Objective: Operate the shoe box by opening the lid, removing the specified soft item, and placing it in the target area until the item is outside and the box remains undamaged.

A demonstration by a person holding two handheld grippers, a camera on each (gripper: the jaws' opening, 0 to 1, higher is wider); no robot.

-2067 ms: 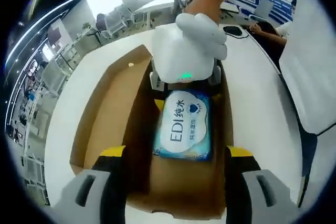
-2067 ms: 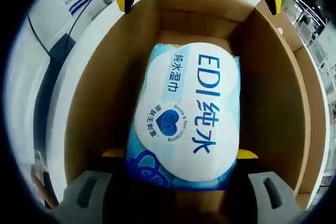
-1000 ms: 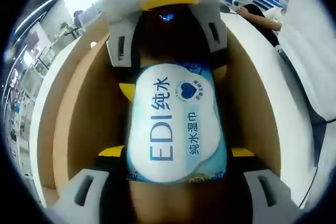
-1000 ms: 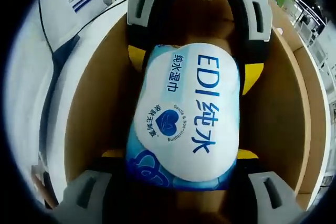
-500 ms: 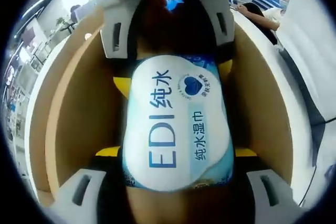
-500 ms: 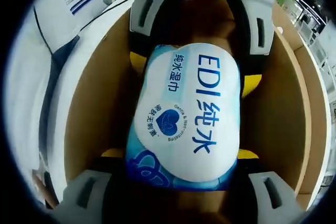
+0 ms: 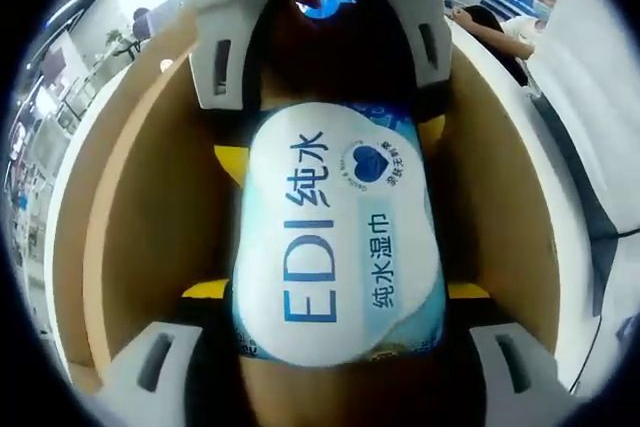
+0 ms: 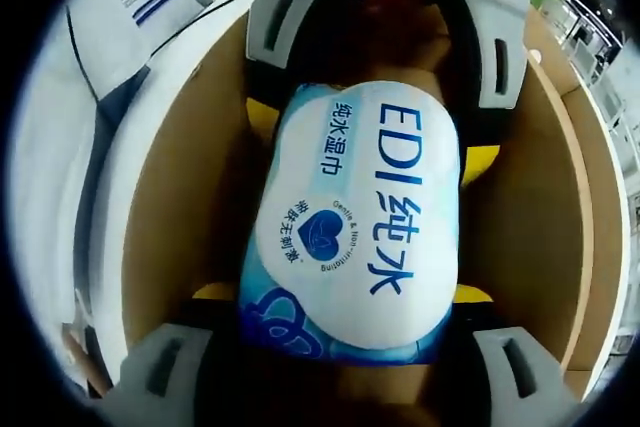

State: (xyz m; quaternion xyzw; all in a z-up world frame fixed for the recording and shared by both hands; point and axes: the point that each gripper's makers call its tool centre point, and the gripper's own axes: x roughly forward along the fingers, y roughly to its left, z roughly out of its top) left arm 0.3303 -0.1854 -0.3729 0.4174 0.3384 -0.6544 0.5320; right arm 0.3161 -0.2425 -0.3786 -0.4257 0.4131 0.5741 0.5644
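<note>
Left gripper view looks down into the open shoe box (image 7: 130,237), a brown cardboard box standing on a white surface (image 7: 590,247). Inside it lies the wipes pack (image 7: 335,247), a soft blue and white packet with "EDI" printed on it. The left tool (image 7: 335,297) has its 2 jaws standing apart, 1 on each long side of the near end of the pack, with the yellow tips close against the packet's edges; I cannot tell for sure if they press on it. From the top of this view the right tool (image 7: 330,142) comes in, and its 2 jaws stand on both sides of the far end of the same pack. A person (image 7: 520,22) sits at the surface in the background, at the upper right.

Right gripper view shows the same arrangement from the opposite end. The wipes pack (image 8: 360,217) lies on the floor of the shoe box (image 8: 170,207), between the brown walls. The right tool (image 8: 345,297) holds its jaws apart around the near end of the packet, the yellow tips just beside its edges. The left tool (image 8: 370,142) reaches in from the top, its jaws on both sides of the far end. The white surface (image 8: 100,147) runs along the left of the box.
</note>
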